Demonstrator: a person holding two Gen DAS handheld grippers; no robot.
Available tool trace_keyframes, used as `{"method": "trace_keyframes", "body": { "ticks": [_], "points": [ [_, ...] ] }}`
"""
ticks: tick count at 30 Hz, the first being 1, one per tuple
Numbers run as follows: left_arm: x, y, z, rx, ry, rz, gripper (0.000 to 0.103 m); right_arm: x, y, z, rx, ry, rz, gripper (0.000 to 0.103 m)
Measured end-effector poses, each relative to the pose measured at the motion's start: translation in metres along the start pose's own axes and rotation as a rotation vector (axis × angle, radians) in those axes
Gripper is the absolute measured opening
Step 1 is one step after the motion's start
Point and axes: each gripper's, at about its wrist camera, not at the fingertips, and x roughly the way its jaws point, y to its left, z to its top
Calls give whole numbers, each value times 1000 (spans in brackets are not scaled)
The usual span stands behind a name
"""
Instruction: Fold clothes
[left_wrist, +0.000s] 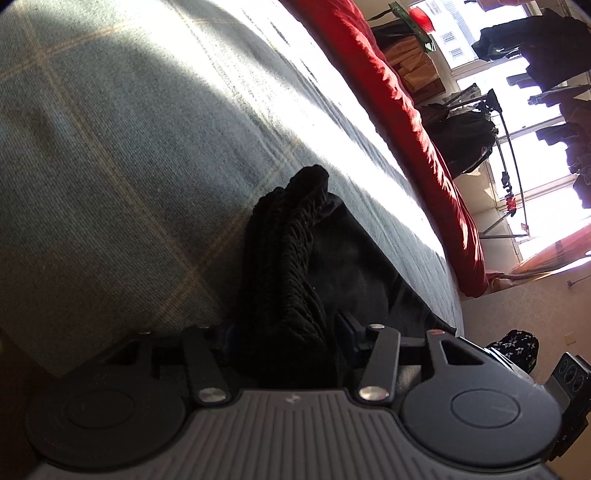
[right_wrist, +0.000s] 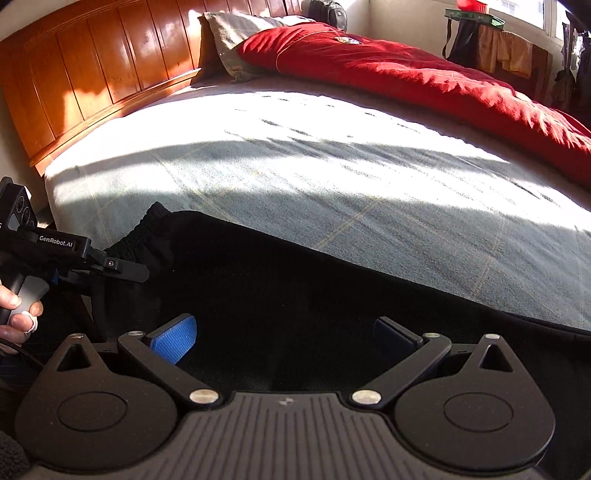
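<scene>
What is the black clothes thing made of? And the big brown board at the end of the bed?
The black garment looks like knitted yarn, maybe wool: its bunched part in the left claw shows chunky ribbed stitches and a matte surface. The headboard looks like varnished wood: orange-brown planks with seams between them, shiny where sunlight hits.

Black knit garment (right_wrist: 295, 288) lies spread along the near bed edge.
</scene>
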Motion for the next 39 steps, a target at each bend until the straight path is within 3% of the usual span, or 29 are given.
{"method": "trace_keyframes", "body": {
  "ticks": [9,12,16,18,28,39],
  "points": [
    [-11,-32,-3,122,-24,108,31,-2,-23,-15,108,-13,60,103],
    [-19,-46,-3,158,-48,102,30,-1,-31,-20,167,-10,155,103],
    [-32,-67,-3,210,-87,88,30,5,-41,-26,282,17,355,103],
    [-36,-78,-4,230,-101,81,30,10,-46,-26,321,26,400,103],
    [-37,-139,-14,281,-134,10,29,-12,-94,-37,383,-30,360,103],
    [3,-216,-35,297,-83,-134,29,-68,-188,-79,506,-142,289,103]
  ]
}}
